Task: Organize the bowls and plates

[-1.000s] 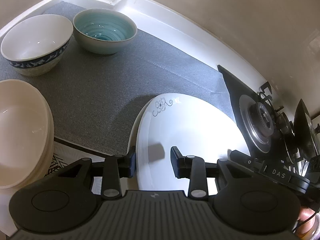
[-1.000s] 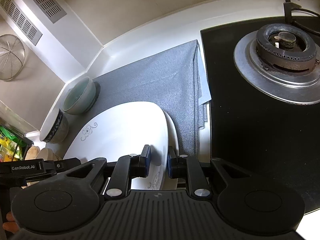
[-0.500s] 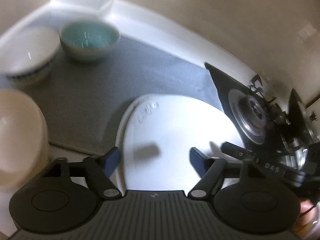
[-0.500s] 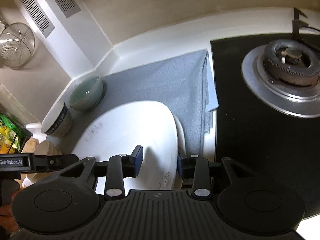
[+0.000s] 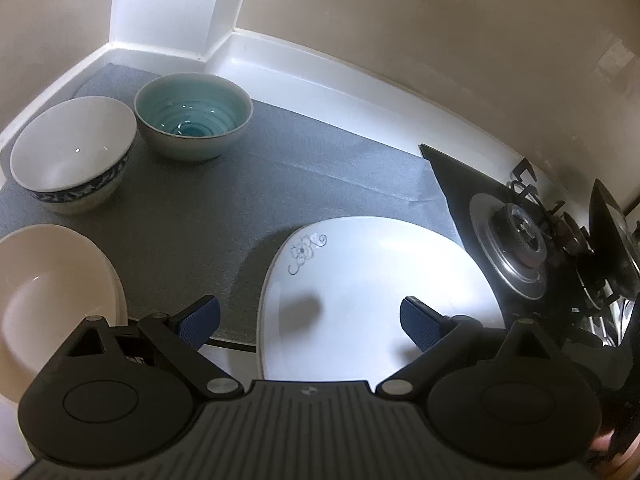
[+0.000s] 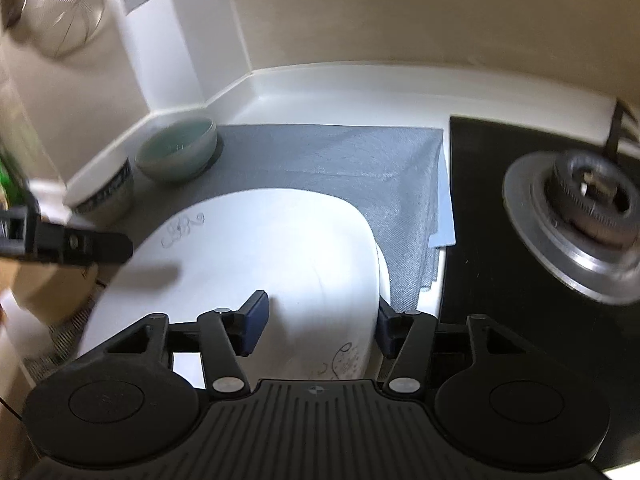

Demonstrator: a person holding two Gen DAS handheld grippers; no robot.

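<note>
Left gripper point(image 5: 310, 322) jaws opening, spread wide, nothing clamped; the near left edge of the white plate point(image 5: 376, 292) lies in the gap, pads clear of it. Right gripper point(image 6: 318, 322) jaws also opening, roughly half spread, straddling the plate's right rim, with a second plate rim point(image 6: 383, 276) showing just under the top one; pads not pressing, so no grip. In the right wrist view the left gripper's finger reaches in over the plate's left side. Plate sits on the grey mat point(image 5: 248, 208), near edge overhanging the mat toward the counter front, floral mark at its far left corner. Cream bowl stack point(image 5: 48, 292) is at near left, off the mat edge. Further back on the mat: white bowl with blue band point(image 5: 72, 156), and the teal bowl point(image 5: 194, 120) just beside it, near the back corner. Black gas hob with burner point(image 6: 584, 208) lies right of the mat. Wire strainer point(image 6: 60, 12) hangs on the far left wall, blurred.
</note>
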